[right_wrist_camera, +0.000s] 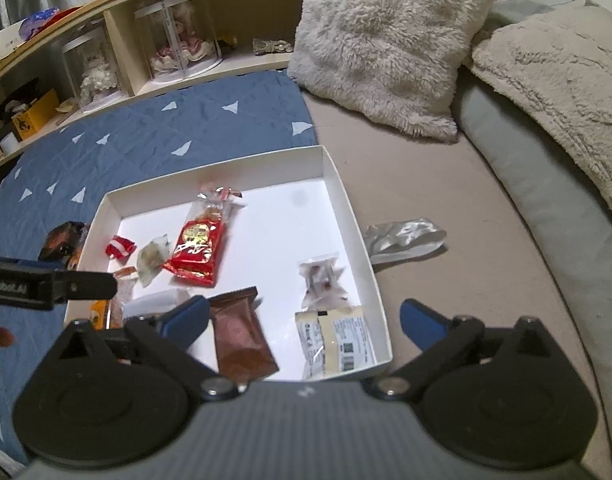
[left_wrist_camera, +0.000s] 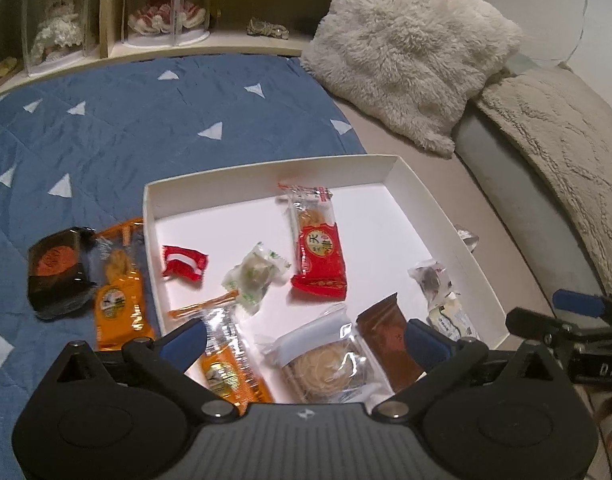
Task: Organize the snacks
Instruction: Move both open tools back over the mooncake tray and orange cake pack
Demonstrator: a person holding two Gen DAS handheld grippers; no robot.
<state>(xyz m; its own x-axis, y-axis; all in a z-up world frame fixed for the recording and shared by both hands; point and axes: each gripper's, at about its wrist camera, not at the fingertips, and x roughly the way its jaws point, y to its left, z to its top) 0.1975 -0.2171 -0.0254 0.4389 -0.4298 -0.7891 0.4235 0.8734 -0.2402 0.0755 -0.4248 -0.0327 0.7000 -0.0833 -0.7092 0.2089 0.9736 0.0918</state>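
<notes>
Sorting into the white box was judged partly done: most snacks lay inside, while an orange packet and a dark packet lay left of it on the blue quilt, and a silver wrapper right of it. Left gripper and right gripper were held spread apart, empty, above the box's near edge. A pickup of an outside packet was judged next.

Before us we see a blue quilt dotted with pale triangles, a fluffy white pillow leaning beside a beige blanket, and behind them a wooden shelf holding dolls in clear cases; crumpled silver foil lies on the tan sheet
</notes>
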